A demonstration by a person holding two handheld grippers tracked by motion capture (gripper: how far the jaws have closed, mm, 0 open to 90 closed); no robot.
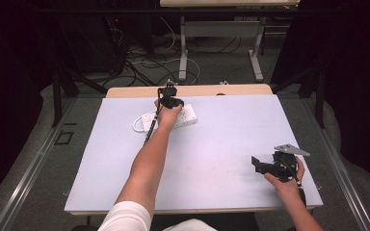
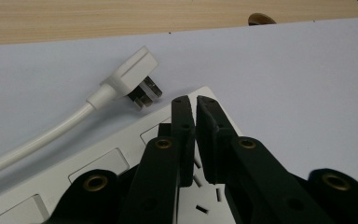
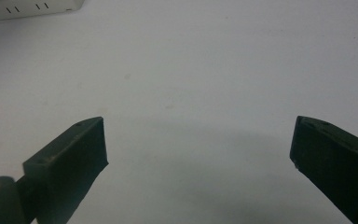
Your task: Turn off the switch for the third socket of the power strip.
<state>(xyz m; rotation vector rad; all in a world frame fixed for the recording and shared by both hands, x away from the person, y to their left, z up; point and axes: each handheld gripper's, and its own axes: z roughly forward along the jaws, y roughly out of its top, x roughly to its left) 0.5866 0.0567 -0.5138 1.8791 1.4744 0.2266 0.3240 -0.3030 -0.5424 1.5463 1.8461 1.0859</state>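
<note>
A white power strip (image 1: pixel 187 116) lies at the far middle of the white mat (image 1: pixel 221 134). My left gripper (image 1: pixel 169 94) is over it. In the left gripper view its black jaws (image 2: pixel 196 100) stand shut with only a thin slit and nothing between them, above the strip's sockets (image 2: pixel 98 161). The strip's white plug (image 2: pixel 133 72) lies on the mat just beyond, prongs toward the strip, with its cable (image 2: pixel 42 137) trailing left. My right gripper (image 1: pixel 256 164) rests at the right front of the mat, open (image 3: pixel 198 140), with bare mat between its jaws.
A strip of wooden tabletop (image 1: pixel 192 90) shows beyond the mat's far edge. A corner of the power strip (image 3: pixel 28 9) appears at the top left of the right gripper view. Table legs and loose cables (image 1: pixel 144 67) lie on the floor behind.
</note>
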